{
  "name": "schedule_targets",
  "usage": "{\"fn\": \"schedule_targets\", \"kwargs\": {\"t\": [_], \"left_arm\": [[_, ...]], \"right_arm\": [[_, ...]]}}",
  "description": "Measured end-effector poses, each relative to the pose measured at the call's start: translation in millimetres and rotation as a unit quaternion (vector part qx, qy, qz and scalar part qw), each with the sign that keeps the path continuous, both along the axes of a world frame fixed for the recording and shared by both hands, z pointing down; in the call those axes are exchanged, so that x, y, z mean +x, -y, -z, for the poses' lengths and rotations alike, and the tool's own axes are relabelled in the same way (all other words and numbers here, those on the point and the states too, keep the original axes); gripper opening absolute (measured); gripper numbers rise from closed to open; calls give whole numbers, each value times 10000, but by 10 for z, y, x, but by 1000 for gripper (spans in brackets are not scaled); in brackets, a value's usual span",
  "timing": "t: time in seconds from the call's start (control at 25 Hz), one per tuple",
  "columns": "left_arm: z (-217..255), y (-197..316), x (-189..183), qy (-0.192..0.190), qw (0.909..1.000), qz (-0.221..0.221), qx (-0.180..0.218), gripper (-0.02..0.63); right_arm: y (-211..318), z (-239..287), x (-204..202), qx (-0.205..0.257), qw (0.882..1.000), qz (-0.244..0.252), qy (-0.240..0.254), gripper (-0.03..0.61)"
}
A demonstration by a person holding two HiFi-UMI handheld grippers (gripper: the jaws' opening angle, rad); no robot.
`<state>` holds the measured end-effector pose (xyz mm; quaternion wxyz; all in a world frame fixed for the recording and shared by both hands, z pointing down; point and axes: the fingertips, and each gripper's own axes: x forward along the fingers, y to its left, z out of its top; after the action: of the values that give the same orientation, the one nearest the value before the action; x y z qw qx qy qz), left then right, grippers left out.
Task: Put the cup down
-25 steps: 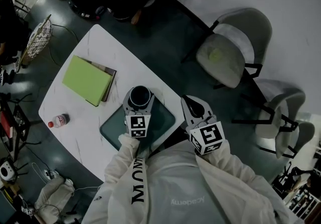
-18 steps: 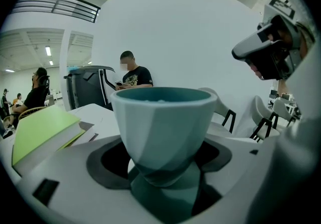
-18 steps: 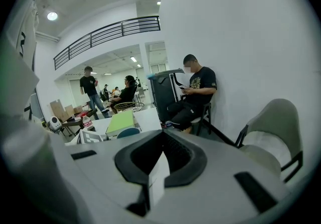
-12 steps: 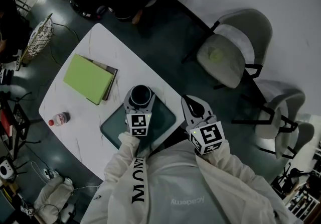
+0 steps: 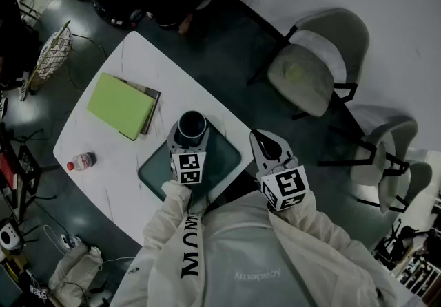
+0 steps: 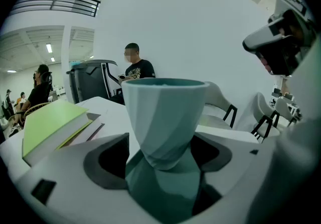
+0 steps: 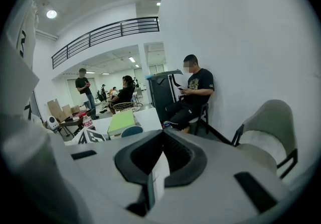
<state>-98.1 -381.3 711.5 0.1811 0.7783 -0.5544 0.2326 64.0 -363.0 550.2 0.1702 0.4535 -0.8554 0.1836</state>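
Observation:
A pale teal faceted cup (image 5: 191,124) (image 6: 163,112) stands upright on the dark green tray (image 5: 225,159) (image 6: 165,190), its base meeting its own reflection. My left gripper (image 5: 189,139) (image 6: 163,153) has one jaw on each side of the cup and is shut on it. In the left gripper view, dark gaps show beside the cup's narrow foot. My right gripper (image 5: 264,140) (image 7: 156,168) hangs past the table's right edge, away from the cup, shut with nothing between its jaws.
The tray lies at the near edge of a white table (image 5: 172,85). A green book (image 5: 120,106) on a darker one lies left of the cup, and a small bottle (image 5: 81,163) lies further left. Grey chairs (image 5: 313,71) stand to the right. A wire basket (image 5: 52,51) stands beyond the table's left end.
The left gripper and the cup have shifted slightly away from me over the tray. The right gripper has stayed in place.

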Motion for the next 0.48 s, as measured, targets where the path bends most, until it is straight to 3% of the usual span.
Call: {"fn": "schedule_targets", "kwargs": {"t": [0.48], "left_arm": [[242, -405, -29, -8, 9998, -146, 125, 374]], "right_arm": [[-442, 158, -94, 125, 9999, -93, 56, 5]]}}
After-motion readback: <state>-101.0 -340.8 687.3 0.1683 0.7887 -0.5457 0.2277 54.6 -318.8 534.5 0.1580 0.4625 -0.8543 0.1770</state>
